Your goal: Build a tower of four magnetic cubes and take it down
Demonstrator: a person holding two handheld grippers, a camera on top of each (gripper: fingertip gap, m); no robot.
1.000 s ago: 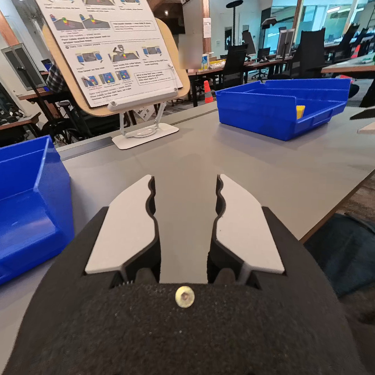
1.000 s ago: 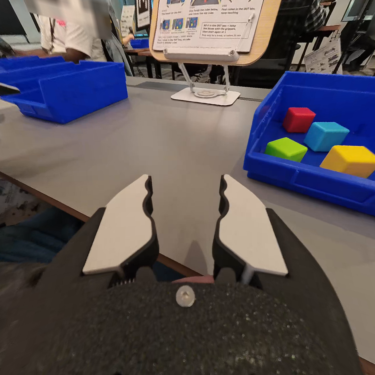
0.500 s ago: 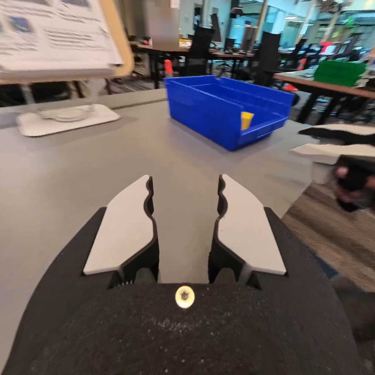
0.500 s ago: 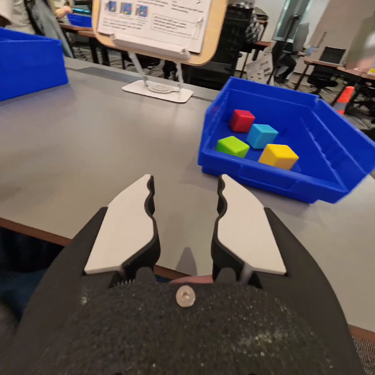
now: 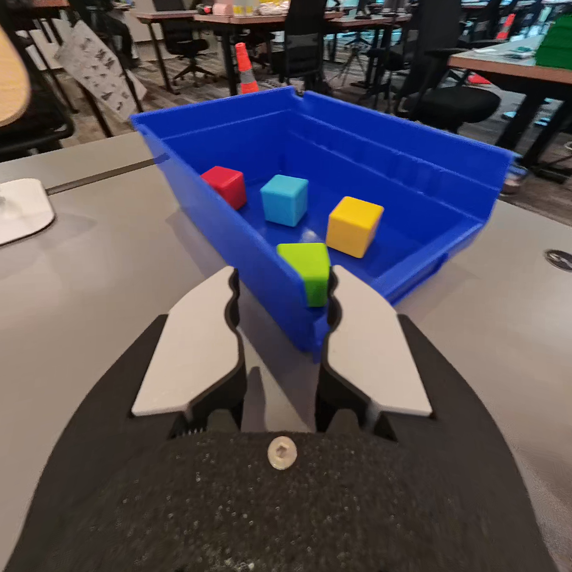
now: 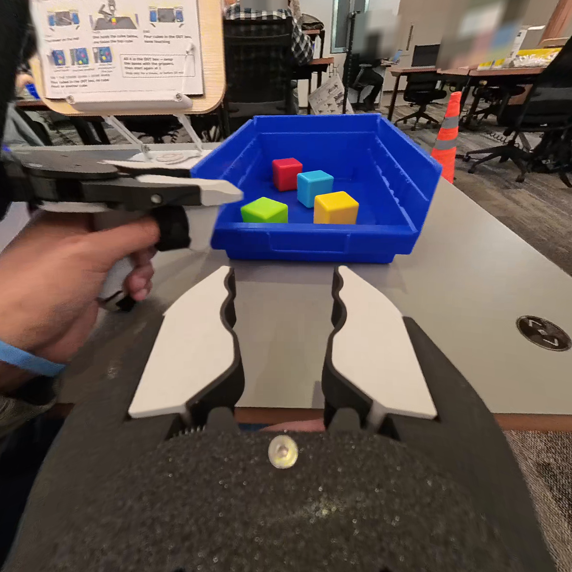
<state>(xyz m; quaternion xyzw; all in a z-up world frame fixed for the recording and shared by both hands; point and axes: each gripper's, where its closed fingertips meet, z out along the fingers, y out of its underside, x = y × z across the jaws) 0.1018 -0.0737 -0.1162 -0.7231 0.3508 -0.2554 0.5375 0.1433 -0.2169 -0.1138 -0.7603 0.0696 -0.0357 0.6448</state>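
Fingers of the left gripper [image 5: 282, 278] stand spread apart with nothing between the pads, filling the lower half of the left wrist view. Just beyond the tips sits a blue bin [image 5: 402, 161] on the grey table [image 5: 93, 263], its near corner showing in the gap between the fingers. Four cubes lie on the bin floor, none stacked: red cube [image 5: 225, 185] at upper left against the bin wall, light blue cube [image 5: 284, 199] to its right, yellow cube [image 5: 354, 225] further right, green cube [image 5: 306, 269] lowest in frame, right beside the right fingertip in the picture; contact cannot be told. Orange traffic cone [image 5: 246, 68] stands on the floor at upper centre, among office chairs and desks. White stand base [image 5: 21, 210] sits at the left edge.

Right wrist view: right gripper [image 6: 283, 278] also has its fingers parted and empty, held over the table's near edge in lower centre. Same blue bin [image 6: 309, 244] lies ahead at centre frame. Green cube [image 6: 264, 210] front left, yellow cube [image 6: 335, 206] front right, light blue cube [image 6: 314, 187] behind them, red cube [image 6: 286, 172] furthest back. Left gripper [image 6: 216, 190] enters from the left edge, held by a hand [image 6: 55, 272], its tip over the bin's left wall near the green cube. Instruction board [image 6: 123, 52] on a stand is at upper left; traffic cone [image 6: 447, 136] at right, behind the bin.
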